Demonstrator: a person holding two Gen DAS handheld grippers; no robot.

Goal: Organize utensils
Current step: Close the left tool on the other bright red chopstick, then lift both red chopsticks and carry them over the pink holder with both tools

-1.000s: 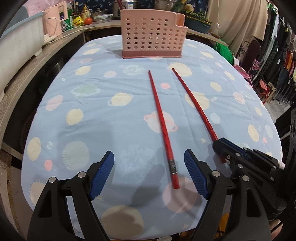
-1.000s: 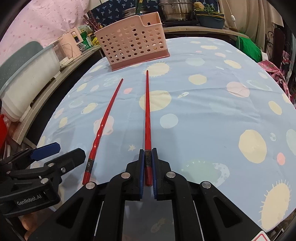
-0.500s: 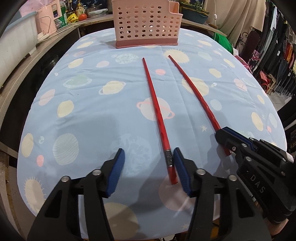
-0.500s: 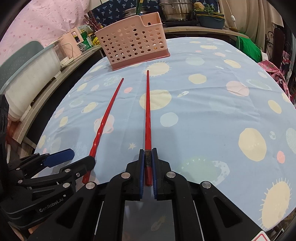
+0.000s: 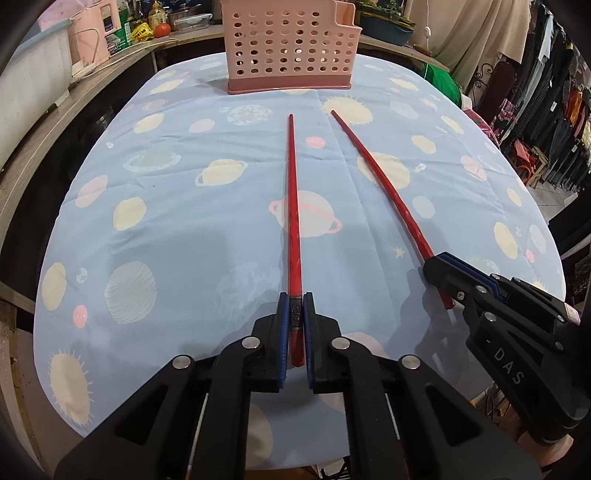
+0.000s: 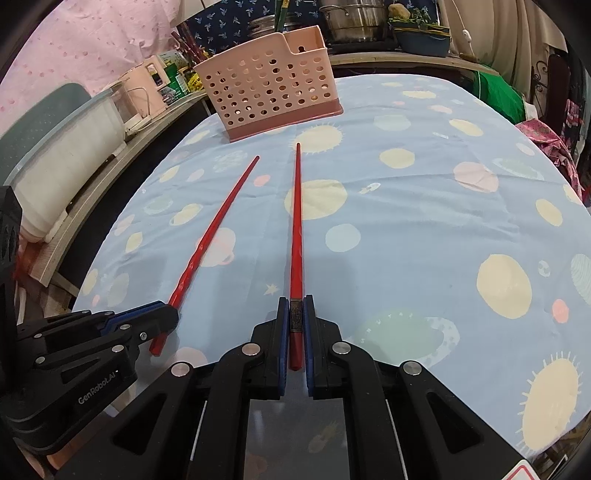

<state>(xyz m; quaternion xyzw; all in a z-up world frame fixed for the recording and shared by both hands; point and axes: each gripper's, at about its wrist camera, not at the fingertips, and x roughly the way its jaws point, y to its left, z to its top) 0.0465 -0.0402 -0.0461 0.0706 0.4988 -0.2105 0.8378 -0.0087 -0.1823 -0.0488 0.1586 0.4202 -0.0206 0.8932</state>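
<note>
1. Two red chopsticks lie lengthwise on the worktop (image 5: 166, 236), thin tips pointing at the pink basket (image 5: 290, 44).
2. The left claw (image 5: 295, 332) is clamped on the left chopstick (image 5: 293, 206) at its thick end, farthest from the basket.
3. The right claw (image 6: 295, 332) is clamped likewise on the right chopstick (image 6: 296, 221).

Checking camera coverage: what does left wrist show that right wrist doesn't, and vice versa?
Left wrist only: the tomato on the side counter and the hanging clothes at right.

Right wrist only: steel pots behind the pink basket and a pink dotted cloth.

Both: the basket, the planet-print tablecloth, and the left tool and right tool, each shut on a red chopstick.
</note>
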